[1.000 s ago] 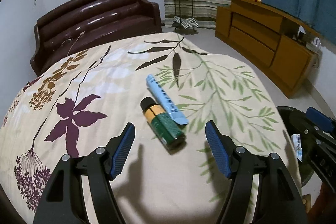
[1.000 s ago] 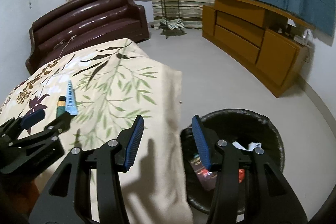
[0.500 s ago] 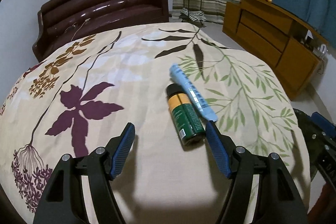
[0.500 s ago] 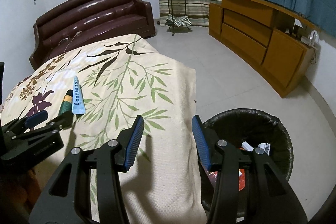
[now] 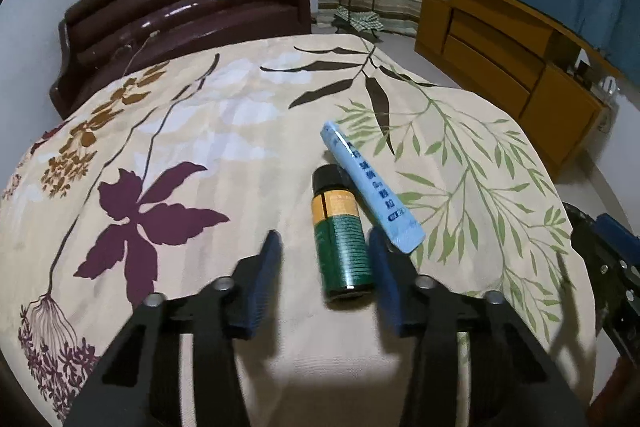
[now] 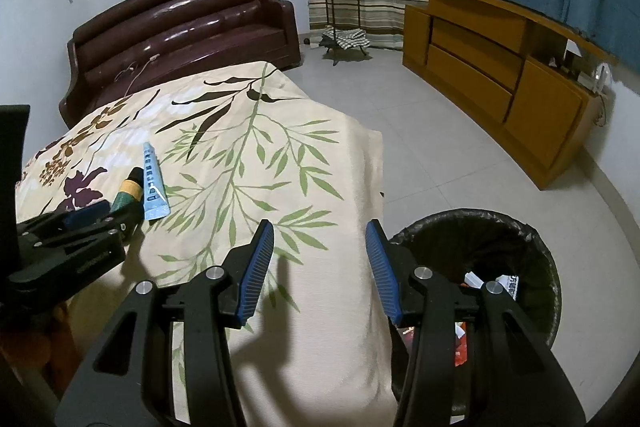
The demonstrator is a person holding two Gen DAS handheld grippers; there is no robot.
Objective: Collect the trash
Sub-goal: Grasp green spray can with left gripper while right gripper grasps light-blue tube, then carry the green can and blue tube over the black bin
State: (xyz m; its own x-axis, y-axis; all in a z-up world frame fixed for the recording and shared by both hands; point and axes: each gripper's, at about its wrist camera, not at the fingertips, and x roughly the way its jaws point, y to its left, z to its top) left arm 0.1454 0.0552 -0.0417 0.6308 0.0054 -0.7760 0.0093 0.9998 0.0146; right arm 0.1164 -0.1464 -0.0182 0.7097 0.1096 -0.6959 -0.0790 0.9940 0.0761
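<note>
Left gripper [image 5: 324, 259] just closing around the small green-and-orange cylindrical bottle [image 5: 343, 243], pads not yet pressing; right gripper [image 6: 320, 267] half-open, empty; pickup likely next.

My left gripper [image 5: 323, 267] fingers blurred; bin [image 6: 536, 251] contents half hidden behind my right finger; tube [image 5: 370, 187] print unreadable.

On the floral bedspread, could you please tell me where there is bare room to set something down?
The floral bedspread is bare across its left half, towards the brown sofa, and on its green-leaf right side. It is crowded at centre front, where the green bottle lies between the left gripper fingers, beside the pale blue tube.
</note>
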